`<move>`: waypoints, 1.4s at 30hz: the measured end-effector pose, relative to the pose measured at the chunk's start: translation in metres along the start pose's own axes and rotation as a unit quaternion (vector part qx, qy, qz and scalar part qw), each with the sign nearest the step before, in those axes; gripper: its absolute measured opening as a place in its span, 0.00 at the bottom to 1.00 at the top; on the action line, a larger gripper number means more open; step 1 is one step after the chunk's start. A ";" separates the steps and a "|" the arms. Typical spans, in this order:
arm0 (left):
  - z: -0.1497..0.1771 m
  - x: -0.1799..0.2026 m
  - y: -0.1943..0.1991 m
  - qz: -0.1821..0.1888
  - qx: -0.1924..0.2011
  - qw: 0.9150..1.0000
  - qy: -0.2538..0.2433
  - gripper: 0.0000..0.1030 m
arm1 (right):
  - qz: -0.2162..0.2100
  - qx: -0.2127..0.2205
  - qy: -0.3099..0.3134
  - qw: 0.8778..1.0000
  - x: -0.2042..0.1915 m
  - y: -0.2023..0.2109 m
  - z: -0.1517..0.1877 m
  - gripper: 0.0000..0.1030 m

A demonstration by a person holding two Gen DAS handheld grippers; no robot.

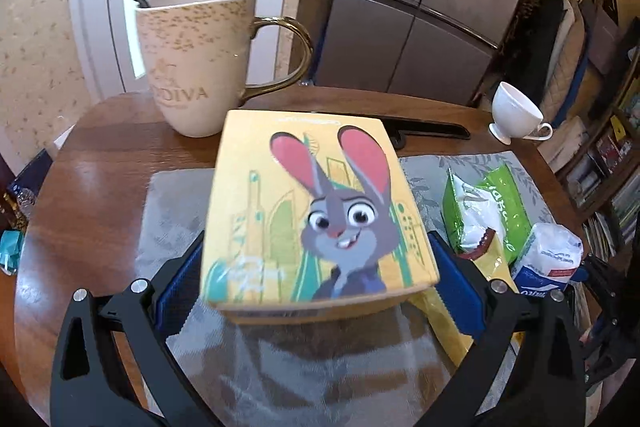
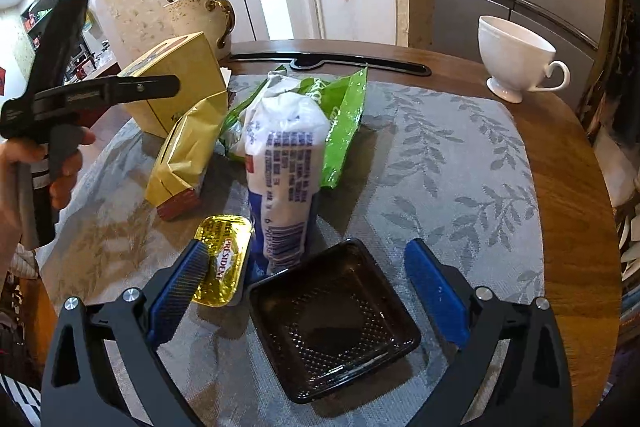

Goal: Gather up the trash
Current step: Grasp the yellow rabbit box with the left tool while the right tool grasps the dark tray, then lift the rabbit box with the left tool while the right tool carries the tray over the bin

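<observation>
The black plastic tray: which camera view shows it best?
The right wrist view: the black plastic tray lies whole on the grey placemat, between the open jaws of the right hand-held gripper. The left wrist view does not show it.

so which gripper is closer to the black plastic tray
Right. The right gripper hangs open directly over the black plastic tray; the left gripper is off to its left, clamped on the yellow box.
</observation>
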State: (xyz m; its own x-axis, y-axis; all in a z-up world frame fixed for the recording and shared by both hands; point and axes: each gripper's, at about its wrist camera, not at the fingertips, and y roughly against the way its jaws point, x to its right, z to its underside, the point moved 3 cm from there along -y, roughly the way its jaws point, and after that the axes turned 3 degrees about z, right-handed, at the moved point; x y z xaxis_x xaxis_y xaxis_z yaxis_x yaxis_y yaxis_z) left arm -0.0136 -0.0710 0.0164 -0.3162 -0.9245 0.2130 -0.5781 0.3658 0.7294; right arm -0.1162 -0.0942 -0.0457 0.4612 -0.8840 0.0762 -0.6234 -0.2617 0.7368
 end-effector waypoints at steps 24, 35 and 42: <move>0.000 0.000 -0.002 0.034 -0.002 0.999 -0.007 0.81 | -0.019 0.029 -0.013 0.999 0.009 0.036 0.026 0.73; -0.005 0.006 -0.007 0.039 -0.008 0.999 -0.017 0.81 | -0.016 0.016 0.017 1.000 0.001 0.024 0.025 0.73; -0.001 0.002 -0.005 0.037 -0.005 0.999 -0.018 0.81 | -0.001 0.005 0.039 0.999 0.002 0.028 0.034 0.69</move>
State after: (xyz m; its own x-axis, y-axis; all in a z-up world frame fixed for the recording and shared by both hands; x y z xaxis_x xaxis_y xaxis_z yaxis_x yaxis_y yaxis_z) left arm -0.0106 -0.0750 0.0142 -0.3846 -0.8906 0.2429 -0.5445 0.4314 0.7194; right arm -0.1548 -0.1166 -0.0477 0.5094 -0.8511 0.1268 -0.6291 -0.2678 0.7297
